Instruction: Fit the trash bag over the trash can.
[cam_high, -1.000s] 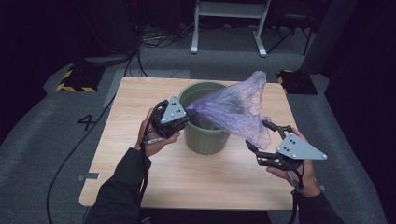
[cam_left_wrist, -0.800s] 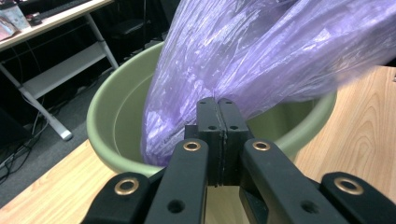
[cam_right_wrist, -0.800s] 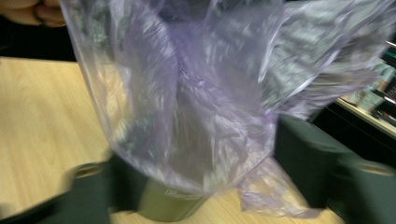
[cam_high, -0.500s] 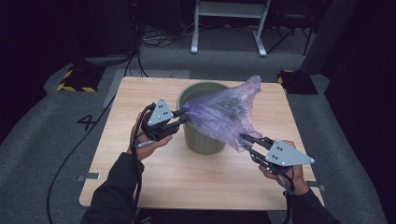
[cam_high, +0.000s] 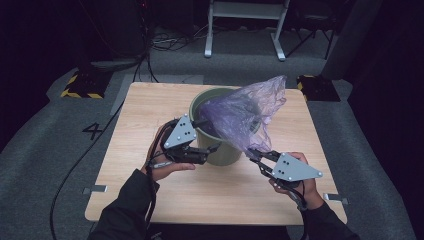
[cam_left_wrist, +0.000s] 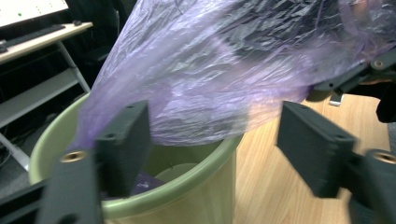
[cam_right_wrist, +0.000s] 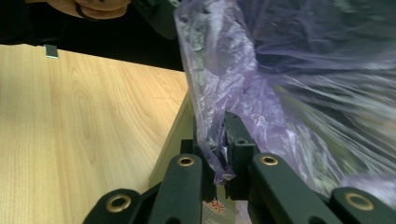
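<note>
Left gripper (cam_high: 207, 134) now off the purple bag (cam_high: 245, 117), fingers just parted; right gripper (cam_high: 254, 155), low, fingers newly clenched on its edge.

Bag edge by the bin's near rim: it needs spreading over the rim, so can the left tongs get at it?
Probably yes: the left tongs stand open at the bin, and the bag hangs just ahead, nothing between.

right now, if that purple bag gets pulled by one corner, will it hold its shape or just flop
Probably flop: the purple bag is thin, see-through, crinkled film, bunching where the right gripper pinches it. Likely very light, since it billows over the green bin. It may stretch or tear under a hard pull.
</note>
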